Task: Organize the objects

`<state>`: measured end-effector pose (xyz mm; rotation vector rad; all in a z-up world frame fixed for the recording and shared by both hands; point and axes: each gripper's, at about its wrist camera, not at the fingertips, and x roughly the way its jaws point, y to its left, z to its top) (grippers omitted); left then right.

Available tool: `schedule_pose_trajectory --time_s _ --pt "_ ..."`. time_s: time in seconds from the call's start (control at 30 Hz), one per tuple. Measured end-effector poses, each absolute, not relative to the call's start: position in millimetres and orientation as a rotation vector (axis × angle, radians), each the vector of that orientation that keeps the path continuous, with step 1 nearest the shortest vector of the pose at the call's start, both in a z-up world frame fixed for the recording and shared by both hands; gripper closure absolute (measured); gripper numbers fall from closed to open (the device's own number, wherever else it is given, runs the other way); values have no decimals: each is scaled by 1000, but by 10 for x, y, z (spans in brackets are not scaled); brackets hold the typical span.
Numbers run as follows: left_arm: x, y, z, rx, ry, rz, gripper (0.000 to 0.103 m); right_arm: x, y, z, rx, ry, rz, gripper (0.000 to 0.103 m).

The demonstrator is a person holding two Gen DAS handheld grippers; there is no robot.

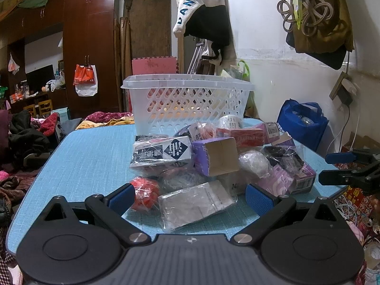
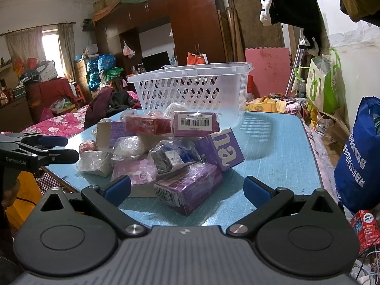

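Blue tabletop (image 1: 90,147) carries a heap of boxes and bagged packets, and behind the heap a white basket (image 1: 187,99) stands upright near the far edge. Left gripper (image 1: 190,197) sits low at the near edge, fingers (image 1: 122,196) spread wide, holding nothing. A clear packet (image 1: 197,204) lies between them and a red ball (image 1: 144,193) sits just beside the left pad. Bare tabletop runs along the left side of the heap, all the way back to the basket.

Over on the right wrist view, the right gripper (image 2: 187,188) is wide apart too, empty, with a purple box (image 2: 190,190) tilted between its fingers at the front of the heap. A second purple box marked "na" (image 2: 220,152) leans above it. To the right of the heap the tabletop lies bare up to its rounded far corner. A blue bag (image 2: 358,156) hangs just off that right edge.
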<state>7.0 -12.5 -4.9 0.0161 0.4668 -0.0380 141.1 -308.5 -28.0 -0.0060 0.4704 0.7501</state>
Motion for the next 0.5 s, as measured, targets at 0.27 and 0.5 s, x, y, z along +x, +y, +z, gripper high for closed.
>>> schedule_pose_trajectory --time_s 0.27,0.5 --pt "73 -126 -52 16 467 -37 2 1413 -3086 -283 -7 471 751 0" --pt "80 -123 -61 14 470 -33 2 1411 -3085 -284 -7 472 751 0"
